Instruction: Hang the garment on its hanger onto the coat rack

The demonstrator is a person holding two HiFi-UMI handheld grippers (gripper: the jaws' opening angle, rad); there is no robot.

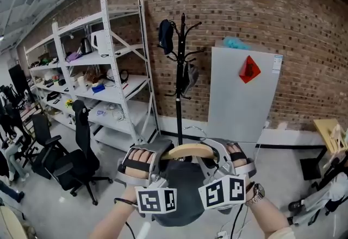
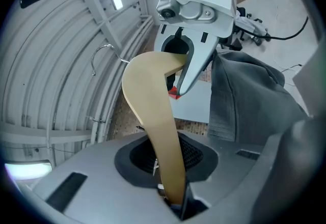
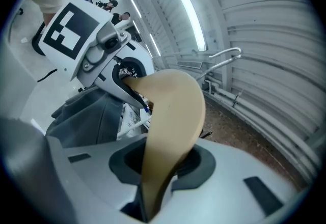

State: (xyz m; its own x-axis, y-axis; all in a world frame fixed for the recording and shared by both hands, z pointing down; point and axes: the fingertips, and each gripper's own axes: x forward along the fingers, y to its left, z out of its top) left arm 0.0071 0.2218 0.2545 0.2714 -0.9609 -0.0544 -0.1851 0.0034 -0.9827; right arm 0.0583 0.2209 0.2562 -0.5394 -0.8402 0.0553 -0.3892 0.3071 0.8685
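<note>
Together, left gripper (image 1: 162,157) and right gripper (image 1: 215,158) clamp opposite ends of the hanger (image 1: 189,150), grey garment (image 1: 182,194) draped beneath, coat rack (image 1: 179,80) ahead.

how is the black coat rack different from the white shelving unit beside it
The coat rack is a single thin black pole with curved hooks; the shelving unit is wide, white and built of flat tiers. The coat rack carries only a couple of hanging items; the shelving unit is crowded with small objects. Both stand on the floor by the brick wall.
</note>
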